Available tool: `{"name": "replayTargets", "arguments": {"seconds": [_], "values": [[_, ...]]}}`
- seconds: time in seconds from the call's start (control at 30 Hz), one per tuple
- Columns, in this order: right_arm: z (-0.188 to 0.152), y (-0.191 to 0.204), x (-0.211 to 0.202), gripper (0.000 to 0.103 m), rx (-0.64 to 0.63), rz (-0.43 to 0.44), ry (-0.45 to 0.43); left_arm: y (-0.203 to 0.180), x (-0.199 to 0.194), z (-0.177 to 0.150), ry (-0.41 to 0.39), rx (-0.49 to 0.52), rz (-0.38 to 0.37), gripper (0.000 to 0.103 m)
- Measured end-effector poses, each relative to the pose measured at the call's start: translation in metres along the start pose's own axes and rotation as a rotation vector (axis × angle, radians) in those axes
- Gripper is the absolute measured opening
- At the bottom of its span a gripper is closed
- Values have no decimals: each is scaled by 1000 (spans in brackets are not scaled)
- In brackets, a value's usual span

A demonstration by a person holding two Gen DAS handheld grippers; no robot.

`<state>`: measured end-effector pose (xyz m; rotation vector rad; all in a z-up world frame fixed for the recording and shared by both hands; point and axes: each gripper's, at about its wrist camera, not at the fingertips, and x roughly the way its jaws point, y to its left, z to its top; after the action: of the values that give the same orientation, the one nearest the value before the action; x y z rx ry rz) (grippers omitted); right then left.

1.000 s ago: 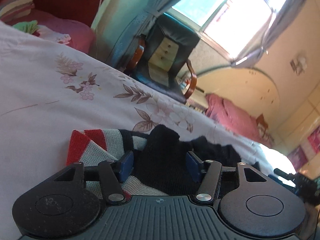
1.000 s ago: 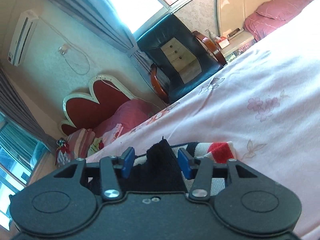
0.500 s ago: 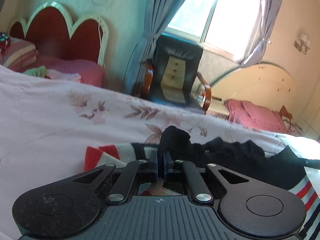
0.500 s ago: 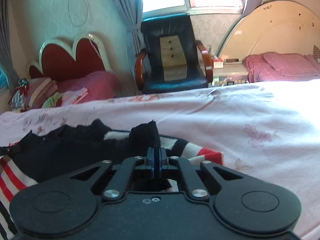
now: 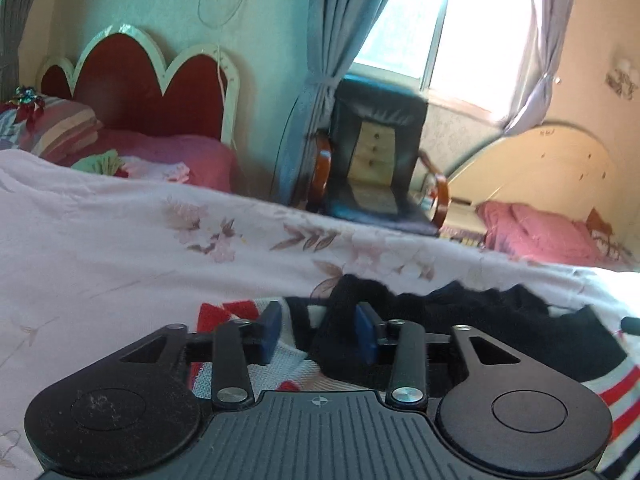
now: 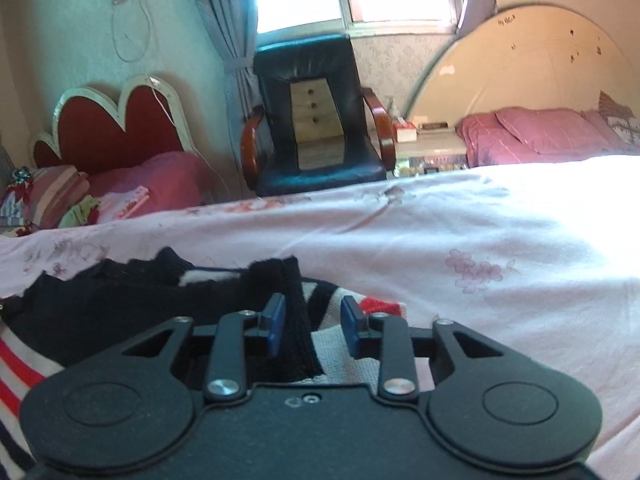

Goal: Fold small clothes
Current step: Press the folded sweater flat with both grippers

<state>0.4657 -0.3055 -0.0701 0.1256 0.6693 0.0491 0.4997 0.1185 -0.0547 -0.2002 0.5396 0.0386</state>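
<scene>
A small knitted sweater, black with red, white and grey stripes, lies on the pink floral bedsheet (image 5: 100, 264). In the left wrist view its black part (image 5: 500, 320) spreads to the right and a black fold stands against the right blue pad. My left gripper (image 5: 318, 334) is open, low over the striped edge (image 5: 224, 310). In the right wrist view the sweater (image 6: 120, 304) spreads to the left, with a black fold beside the left blue pad. My right gripper (image 6: 314, 326) is open over the striped corner (image 6: 380, 304).
A black leather armchair (image 6: 316, 120) stands beyond the bed's far edge under the window. A red scalloped headboard (image 5: 136, 84) with pillows and folded clothes is at the left. A second bed with pink pillows (image 6: 552, 136) is at the right.
Both grippers were shut on black folds of the sweater half a second ago. Both have opened now and the folds stand loose between the pads.
</scene>
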Motion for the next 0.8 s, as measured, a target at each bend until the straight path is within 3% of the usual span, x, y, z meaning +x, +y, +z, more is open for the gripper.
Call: {"name": "replayTargets", "arguments": {"seconds": [0.1,0.17,0.23,0.3,0.37,0.43,0.5,0.53,0.6,0.7,0.73,0.77,0.8], "values": [[-5,21,-20,27,-36,146,23,-24,-15,-10,25,-18,-169,46],[-14,55,-18,24,-139,227,65,-61,-10,-24,81,72,-261,46],[-24,85,-13,22,-215,280,96,-91,-4,-37,111,166,-290,46],[-33,108,-6,26,-267,292,125,-109,4,-48,155,211,-299,46],[-38,113,0,26,-304,259,124,-106,5,-51,137,253,-263,46],[-35,101,-1,25,-305,163,94,-81,4,-43,132,202,-198,46],[-31,70,0,20,-266,16,76,-45,8,-37,105,183,-71,45],[-29,51,0,9,-232,-23,79,-26,9,-36,97,161,-82,36],[-25,18,-3,0,-143,-2,82,-6,9,-33,104,92,-127,24],[-24,11,-5,0,-144,-15,89,-16,6,-34,107,132,-103,24],[-24,13,-7,1,-138,-21,90,-22,3,-32,118,121,-89,27],[-23,18,-12,9,-129,-27,88,-30,-7,-30,105,123,-91,32],[-24,24,-22,29,-125,-31,66,-40,-19,-31,68,132,-109,57]]}}
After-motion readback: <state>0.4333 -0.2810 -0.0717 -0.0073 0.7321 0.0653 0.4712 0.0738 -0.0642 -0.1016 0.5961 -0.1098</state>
